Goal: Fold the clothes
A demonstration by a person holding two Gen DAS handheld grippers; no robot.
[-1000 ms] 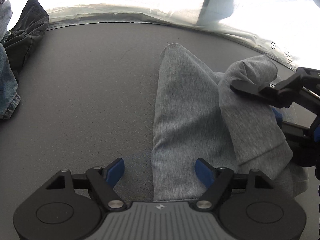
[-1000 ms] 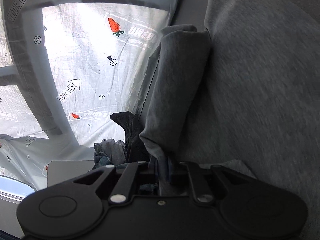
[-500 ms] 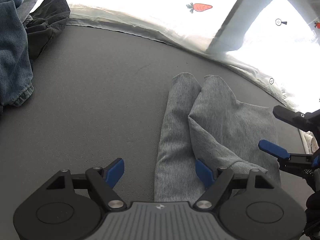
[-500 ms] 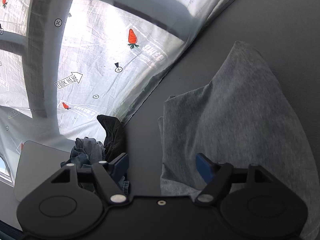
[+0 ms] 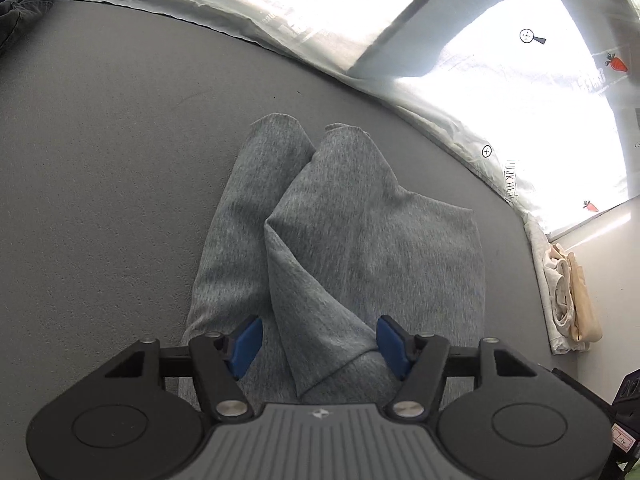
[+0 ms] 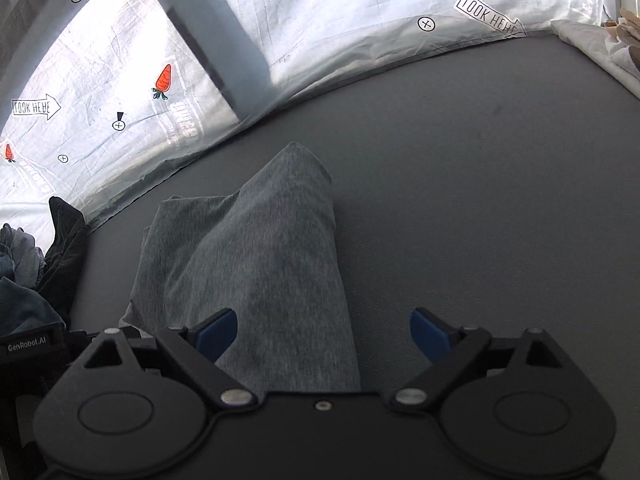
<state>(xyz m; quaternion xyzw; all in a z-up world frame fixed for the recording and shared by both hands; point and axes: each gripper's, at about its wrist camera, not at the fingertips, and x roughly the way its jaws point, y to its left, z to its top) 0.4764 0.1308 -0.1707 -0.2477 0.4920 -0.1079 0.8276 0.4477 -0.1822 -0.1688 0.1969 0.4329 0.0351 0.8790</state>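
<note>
A grey knit garment lies folded lengthwise on the dark grey table, with one flap laid over the other. My left gripper hovers over its near end. Its jaws are closing, and the raised fold of cloth sits between the blue pads, which do not clearly pinch it. In the right wrist view the same garment runs away from me. My right gripper stands wide above its near end, jaws still opening, holding nothing. The cloth lies beneath its left pad.
A heap of black and denim clothes sits at the table's left end, its black edge showing in the left wrist view. Folded white and cream cloths lie at the right end. A white printed sheet hangs behind the table.
My right gripper let go of the grey flap, which now lies flat on the garment, and drew back out of the left wrist view. The left jaws have narrowed around the near fold.
</note>
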